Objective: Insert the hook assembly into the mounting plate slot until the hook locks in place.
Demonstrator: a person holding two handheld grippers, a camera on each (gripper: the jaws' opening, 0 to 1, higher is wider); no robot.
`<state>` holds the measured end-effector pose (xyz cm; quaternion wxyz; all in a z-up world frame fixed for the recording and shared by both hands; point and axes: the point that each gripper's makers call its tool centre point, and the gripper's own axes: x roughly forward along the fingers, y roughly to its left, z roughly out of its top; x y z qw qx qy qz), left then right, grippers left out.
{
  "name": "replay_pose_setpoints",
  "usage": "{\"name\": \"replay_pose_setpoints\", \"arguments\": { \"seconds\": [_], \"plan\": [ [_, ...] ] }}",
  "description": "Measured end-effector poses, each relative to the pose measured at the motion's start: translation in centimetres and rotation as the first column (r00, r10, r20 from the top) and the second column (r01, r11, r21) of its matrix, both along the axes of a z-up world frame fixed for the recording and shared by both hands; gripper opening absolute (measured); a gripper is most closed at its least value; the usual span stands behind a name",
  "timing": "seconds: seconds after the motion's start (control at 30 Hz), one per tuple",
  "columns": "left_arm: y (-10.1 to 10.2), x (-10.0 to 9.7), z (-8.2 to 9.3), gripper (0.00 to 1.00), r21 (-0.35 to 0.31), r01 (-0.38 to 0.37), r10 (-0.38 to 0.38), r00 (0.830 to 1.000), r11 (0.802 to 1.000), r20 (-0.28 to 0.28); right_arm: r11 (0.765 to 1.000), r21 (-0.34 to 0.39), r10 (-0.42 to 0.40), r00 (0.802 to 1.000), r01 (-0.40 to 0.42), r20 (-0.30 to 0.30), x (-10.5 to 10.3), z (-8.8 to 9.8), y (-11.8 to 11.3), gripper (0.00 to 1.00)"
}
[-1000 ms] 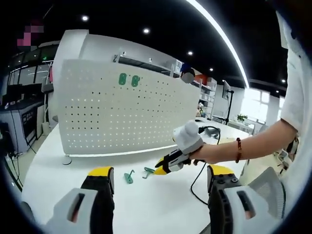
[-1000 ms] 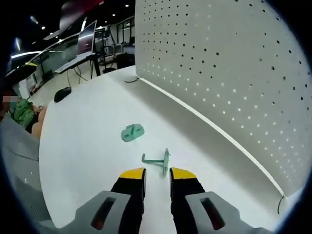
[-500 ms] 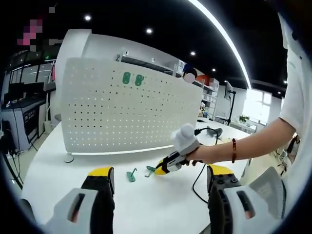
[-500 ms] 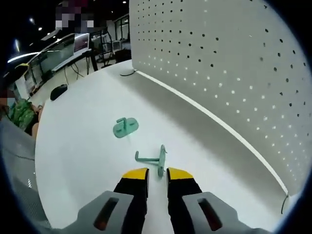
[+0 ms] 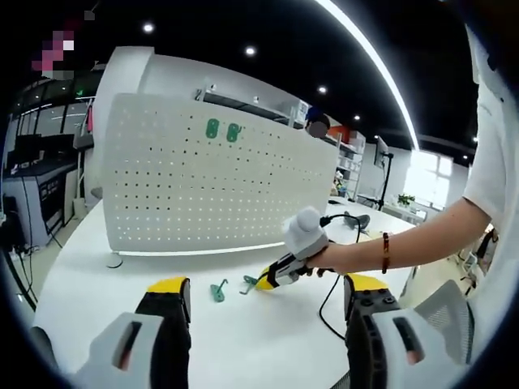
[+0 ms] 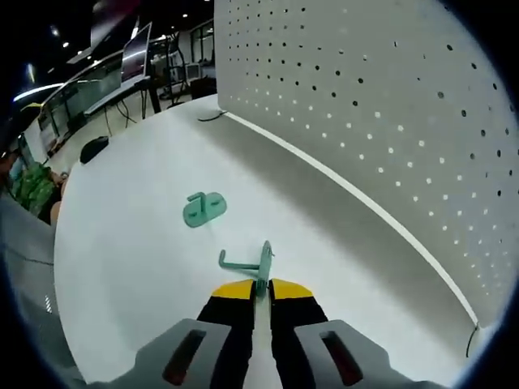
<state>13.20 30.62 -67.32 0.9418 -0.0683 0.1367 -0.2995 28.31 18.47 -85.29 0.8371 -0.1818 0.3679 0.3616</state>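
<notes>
Closing on the hook — the right gripper (image 6: 256, 293) had pinched in around its flat end.

A second ago those yellow tips stood apart with the hook (image 6: 247, 266) just ahead; now they were nearly together with its base between them, so the pickup looked under way, insertion not begun. The plate (image 6: 203, 208) lay on the table (image 6: 122, 243) just beyond, apart from the hook. The left gripper (image 5: 268, 296) hung back, wide open and empty. How firmly the hook was clamped was hidden by the tips — its arm's lock end too small to judge.
</notes>
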Motion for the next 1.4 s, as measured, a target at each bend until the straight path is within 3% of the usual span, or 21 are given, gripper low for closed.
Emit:
{"name": "replay_pose_setpoints", "arguments": {
  "seconds": [0.27,0.77,1.4],
  "plan": [
    [0.0,0.1,0.2,0.79,-0.001,0.000,0.000,1.000,1.000,0.005,0.999,0.011,-0.031,0.999,0.031,0.010,0.3,1.0,-0.6,0.02],
    [-0.6,0.4,1.6,0.77,-0.041,0.036,-0.035,0.999,0.999,0.035,0.993,0.074,-0.095,0.993,0.089,0.076,-0.7,4.9,-1.1,0.02],
    [-2.6,0.5,2.1,0.72,-0.136,0.109,-0.103,0.993,0.985,0.050,0.987,0.142,-0.102,0.979,0.078,0.177,-4.6,9.7,0.5,0.01]
  ]
}}
